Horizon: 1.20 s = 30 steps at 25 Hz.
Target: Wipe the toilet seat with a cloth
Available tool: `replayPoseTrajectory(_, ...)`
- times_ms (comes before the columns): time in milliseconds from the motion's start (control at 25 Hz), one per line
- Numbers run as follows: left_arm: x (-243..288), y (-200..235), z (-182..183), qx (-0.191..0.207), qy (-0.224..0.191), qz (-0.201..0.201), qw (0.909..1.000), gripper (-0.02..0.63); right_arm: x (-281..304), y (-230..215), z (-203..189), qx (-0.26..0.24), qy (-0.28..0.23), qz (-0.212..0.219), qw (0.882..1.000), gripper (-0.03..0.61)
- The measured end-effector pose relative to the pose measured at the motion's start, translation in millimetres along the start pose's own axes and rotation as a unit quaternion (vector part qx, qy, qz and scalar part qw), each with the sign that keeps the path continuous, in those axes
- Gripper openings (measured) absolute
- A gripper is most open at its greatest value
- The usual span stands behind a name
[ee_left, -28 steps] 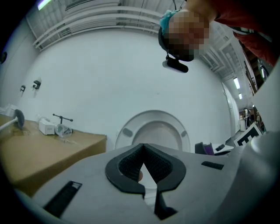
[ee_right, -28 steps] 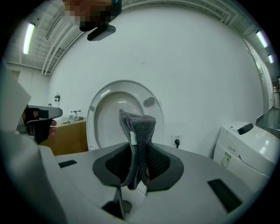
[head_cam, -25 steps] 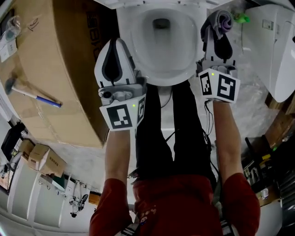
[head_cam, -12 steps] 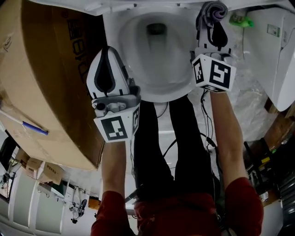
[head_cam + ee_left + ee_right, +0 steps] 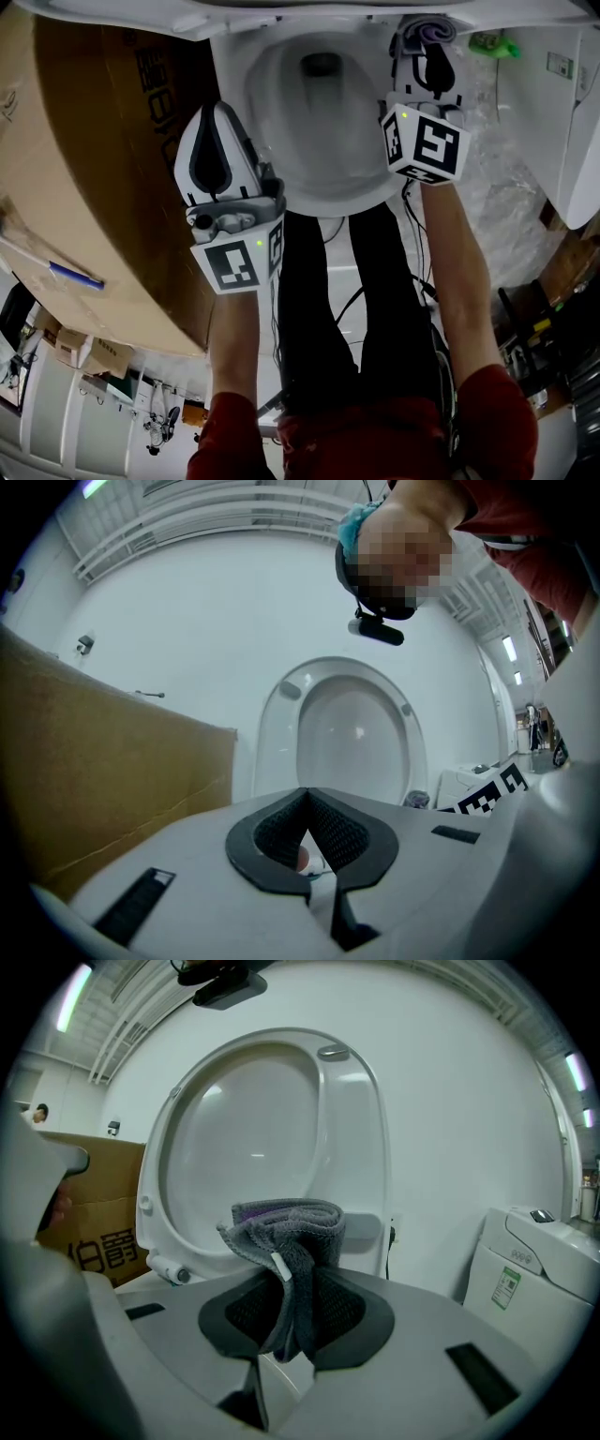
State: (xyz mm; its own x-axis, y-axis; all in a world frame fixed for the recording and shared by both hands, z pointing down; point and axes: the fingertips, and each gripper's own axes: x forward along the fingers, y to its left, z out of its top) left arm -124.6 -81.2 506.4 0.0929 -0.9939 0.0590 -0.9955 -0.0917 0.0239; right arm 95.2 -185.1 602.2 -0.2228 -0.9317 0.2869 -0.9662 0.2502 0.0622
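The white toilet bowl point(image 5: 366, 183) is at the top of the head view. Its seat and lid point(image 5: 253, 1138) stand raised against the wall and also show in the left gripper view point(image 5: 352, 728). My right gripper point(image 5: 427, 45) is over the bowl's right rear rim, shut on a folded grey cloth point(image 5: 429, 28). In the right gripper view the cloth point(image 5: 286, 1237) bulges above the right gripper point(image 5: 284, 1309) in front of the raised seat. My left gripper point(image 5: 214, 112) hangs left of the bowl, shut and empty, and its dark pads point(image 5: 328, 829) meet.
A big cardboard box point(image 5: 84, 159) stands close to the toilet's left, with a blue-tipped tool point(image 5: 70, 274) on it. At the right are a white unit point(image 5: 562, 103), a green item point(image 5: 487, 42) and plastic sheeting point(image 5: 506, 206). Cables point(image 5: 375, 291) hang by the person's legs.
My right gripper has carried the cloth forward, toward the rear right of the bowl. The left gripper has stayed beside the bowl. The head view has shifted slightly.
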Motion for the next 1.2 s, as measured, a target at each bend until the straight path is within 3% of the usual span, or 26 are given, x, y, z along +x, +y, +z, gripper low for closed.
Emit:
replayPoseTrajectory(480,-23.3,42.8,-1.1,-0.004,0.006,0.039,0.9992,0.011,11.3,52.9,-17.4,0.077,0.046,0.014,0.996,0.086)
replayPoseTrajectory(800,-38.3,65.2,6.6,-0.023,-0.001,0.068,0.9974,0.011,23.9,127.0,-20.7,0.131,0.077,0.067,0.986,0.086)
replayPoseTrajectory(960,-48.7,73.0,10.1,-0.029,0.006,0.074,0.9968,0.011,29.6,157.1,-16.0,0.223,0.091,0.085,0.967,0.086)
replayPoseTrajectory(1200,-56.5,82.8,28.9,-0.034,-0.004,0.078,0.9963,0.011,33.9,165.0,-15.5,0.371,0.113,0.061,0.92,0.086)
